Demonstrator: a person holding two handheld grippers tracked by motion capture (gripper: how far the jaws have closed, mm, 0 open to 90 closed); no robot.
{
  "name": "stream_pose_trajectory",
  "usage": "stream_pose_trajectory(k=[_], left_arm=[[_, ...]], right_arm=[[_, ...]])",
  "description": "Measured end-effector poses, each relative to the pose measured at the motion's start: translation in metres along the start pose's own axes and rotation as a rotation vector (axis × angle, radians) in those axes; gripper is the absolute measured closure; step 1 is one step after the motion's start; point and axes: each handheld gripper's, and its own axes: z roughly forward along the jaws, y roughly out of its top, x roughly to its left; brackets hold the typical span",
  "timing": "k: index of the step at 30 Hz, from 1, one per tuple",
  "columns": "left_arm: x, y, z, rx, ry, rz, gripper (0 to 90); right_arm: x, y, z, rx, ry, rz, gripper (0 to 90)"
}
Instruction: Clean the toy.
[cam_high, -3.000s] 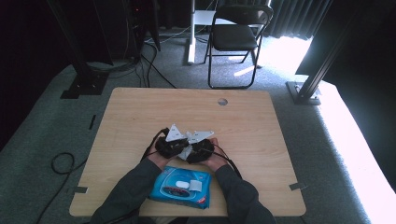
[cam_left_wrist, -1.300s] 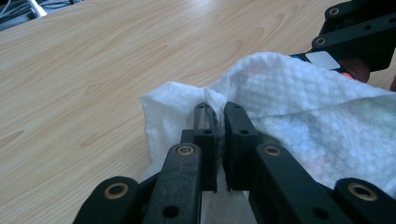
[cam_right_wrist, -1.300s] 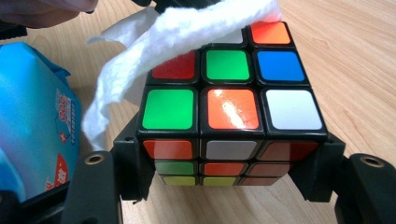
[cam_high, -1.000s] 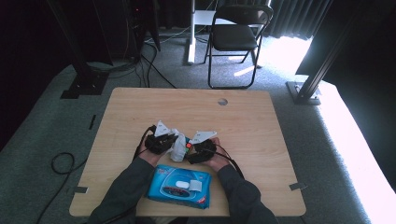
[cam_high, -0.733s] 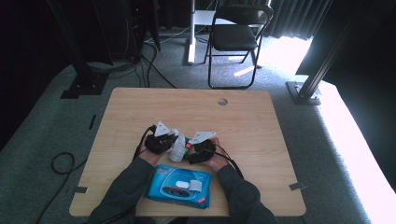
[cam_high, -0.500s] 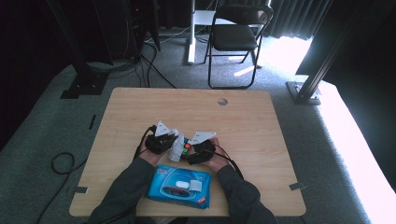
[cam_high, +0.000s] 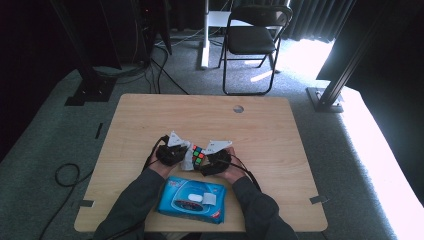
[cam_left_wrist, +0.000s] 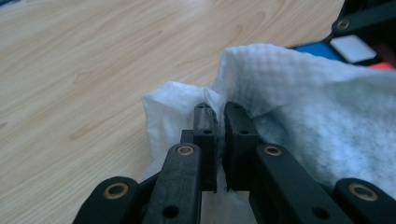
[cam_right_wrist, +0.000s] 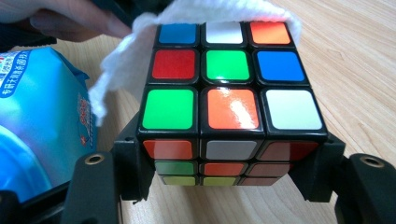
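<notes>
A scrambled puzzle cube (cam_right_wrist: 224, 93) is clamped by its two sides between the black jaws of my right gripper (cam_right_wrist: 226, 161), just above the wooden table (cam_high: 260, 130). In the high view the cube (cam_high: 198, 155) sits between both grippers. My left gripper (cam_left_wrist: 219, 114) is shut on a fold of a white wet wipe (cam_left_wrist: 289, 107). The wipe (cam_right_wrist: 121, 65) drapes over the cube's far edge and hangs down one side. Past the wipe, the cube's blue and white stickers (cam_left_wrist: 345, 46) peek out. Seen from above, the left gripper (cam_high: 184, 156) and right gripper (cam_high: 206, 159) face each other.
A blue pack of wet wipes (cam_high: 192, 199) lies at the table's near edge, just behind the person's hands, and beside the cube as the pack (cam_right_wrist: 37, 107). A round cable hole (cam_high: 238, 108) marks the far side. A folding chair (cam_high: 252, 40) stands beyond the table.
Both hands have shifted slightly away from the pack since three seconds ago. The wipe has drawn back to the left, uncovering the cube's coloured face between the grippers.
</notes>
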Motion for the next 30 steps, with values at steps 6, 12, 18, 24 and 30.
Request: stream_pose_trajectory(k=[6,12,18,24,30], left_arm=[[0.000,0.001,-0.001,-0.005,0.001,-0.003,85.0],[0.000,0.007,-0.008,-0.042,-0.003,-0.009,85.1],[0.000,0.009,-0.013,-0.082,-0.006,-0.018,85.0],[0.001,0.005,-0.008,-0.064,-0.014,-0.016,85.0],[0.001,-0.001,-0.001,-0.034,-0.017,-0.014,85.0]], right_arm=[[0.000,0.001,0.000,0.000,0.005,-0.002,34.1],[0.001,0.000,0.000,0.009,0.009,-0.012,34.1],[0.003,-0.001,0.003,0.023,0.008,-0.021,34.1],[0.003,-0.001,0.002,0.018,0.006,-0.020,34.1],[0.001,0.000,-0.001,0.005,0.001,-0.013,34.1]])
